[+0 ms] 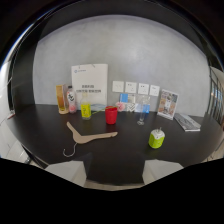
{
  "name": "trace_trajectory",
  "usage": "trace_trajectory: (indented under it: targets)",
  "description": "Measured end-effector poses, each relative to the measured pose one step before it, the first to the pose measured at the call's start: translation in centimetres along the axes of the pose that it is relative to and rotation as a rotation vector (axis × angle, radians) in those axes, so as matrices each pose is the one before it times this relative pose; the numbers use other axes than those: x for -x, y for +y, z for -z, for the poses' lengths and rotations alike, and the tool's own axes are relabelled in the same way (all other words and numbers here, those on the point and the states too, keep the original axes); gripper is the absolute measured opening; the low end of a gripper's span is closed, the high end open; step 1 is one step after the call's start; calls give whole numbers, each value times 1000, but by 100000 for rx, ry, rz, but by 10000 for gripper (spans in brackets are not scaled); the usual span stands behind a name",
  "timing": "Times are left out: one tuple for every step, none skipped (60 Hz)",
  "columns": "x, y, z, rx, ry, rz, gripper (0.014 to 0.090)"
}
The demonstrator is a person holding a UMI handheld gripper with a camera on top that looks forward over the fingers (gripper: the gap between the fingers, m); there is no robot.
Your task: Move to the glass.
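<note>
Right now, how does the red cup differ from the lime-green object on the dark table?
The red cup stands farther back, near the row of items by the wall; the lime-green object sits nearer, alone. The cup is plain red; the green object has a white top. Both stand upright on the dark table.

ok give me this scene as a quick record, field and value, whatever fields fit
surface: dark table against a pale wall
glass: clear stemmed glass standing upright near the back, right of the red cup
other items: yellow cup, tall amber bottle, white paper bag, wooden hanger lying flat, lime green object toward the front
gripper: fingers not visible, state cannot be told
distance to glass: far, the glass stands well beyond the table's near edge
path: the lime green object lies nearest the line to the glass
</note>
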Motion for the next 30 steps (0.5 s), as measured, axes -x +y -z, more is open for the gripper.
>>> trace_trajectory:
  targets:
    - [-4, -2, -3, 8, 86, 82, 856]
    - [32, -2, 5, -3, 73, 98, 853]
    - [49, -5, 8, -7, 97, 96, 854]
    - [44, -19, 13, -11, 188, 77, 854]
    - [48, -5, 20, 20, 208, 27, 854]
    - [83, 5, 40, -3, 267, -11, 856]
    - [142, 0, 30, -67, 517, -98, 858]
    - [197, 37, 116, 0, 382, 27, 854]
    - [127, 25, 69, 14, 482, -45, 857]
    - [105, 26, 79, 18, 471, -65, 855]
    - [49, 48, 46, 29, 524, -27, 854]
    - [30, 58, 36, 90, 512, 15, 854]
    - [6, 87, 19, 99, 547, 75, 854]
    - [-8, 69, 15, 87, 555, 88, 855]
    - [-13, 87, 23, 76, 542, 121, 853]
    - [-17, 79, 29, 43, 532, 56, 852]
    - [-46, 101, 93, 37, 486, 24, 851]
    - [-46, 88, 83, 62, 462, -40, 856]
    - [-73, 125, 75, 120, 511, -35, 853]
    - [-107, 118, 56, 242, 562, -38, 855]
    - [-135, 163, 28, 331, 599, -39, 854]
    - [-161, 168, 32, 377, 529, -9, 853]
    - [-186, 159, 16, 407, 433, -15, 853]
    - [-192, 151, 35, 455, 410, -32, 854]
    - [-244, 163, 12, 408, 500, -71, 855]
    - [-251, 97, -19, 368, 578, -133, 852]
    - [-302, 71, -25, 306, 620, -124, 852]
    - [-350, 48, -57, 311, 724, -94, 849]
    - [-373, -1, -47, 300, 782, -60, 849]
    - [-400, -20, -74, 271, 840, 11, 851]
